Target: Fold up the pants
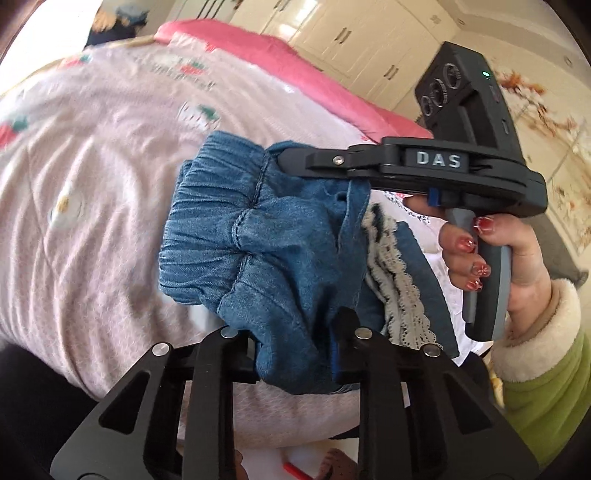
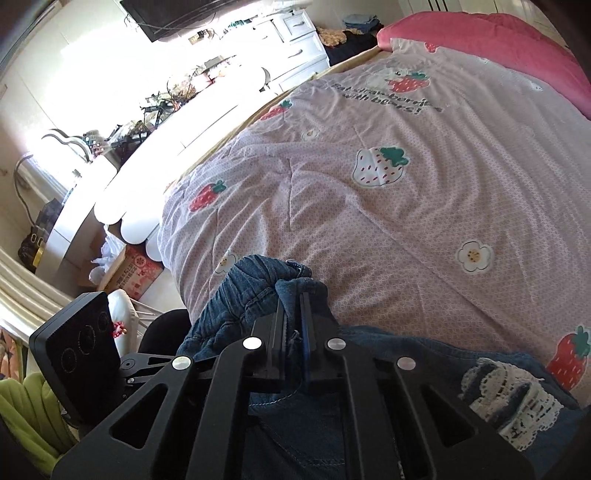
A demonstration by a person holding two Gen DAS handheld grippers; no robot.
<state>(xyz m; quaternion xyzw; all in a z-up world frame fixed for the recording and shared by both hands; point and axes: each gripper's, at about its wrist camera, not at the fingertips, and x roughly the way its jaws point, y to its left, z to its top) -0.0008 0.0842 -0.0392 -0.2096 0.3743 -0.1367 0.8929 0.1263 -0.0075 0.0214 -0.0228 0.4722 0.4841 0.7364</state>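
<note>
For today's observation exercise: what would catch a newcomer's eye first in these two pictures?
First, the bunched blue denim pants, gathered waistband up, pinched at both ends by the left gripper and the right gripper. Behind them spreads the pink strawberry-print quilt covering the bed. White lace trim dangles from the pants beside a hand with red nails.

A home bedroom is indicated: a strawberry-print quilt (image 2: 388, 192) beyond the tongs, wardrobe doors (image 1: 351, 33), seemingly a dresser (image 2: 299, 40).

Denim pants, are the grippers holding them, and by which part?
Yes. Both the left gripper and right gripper pinch the denim pants at the gathered elastic waistband.
</note>
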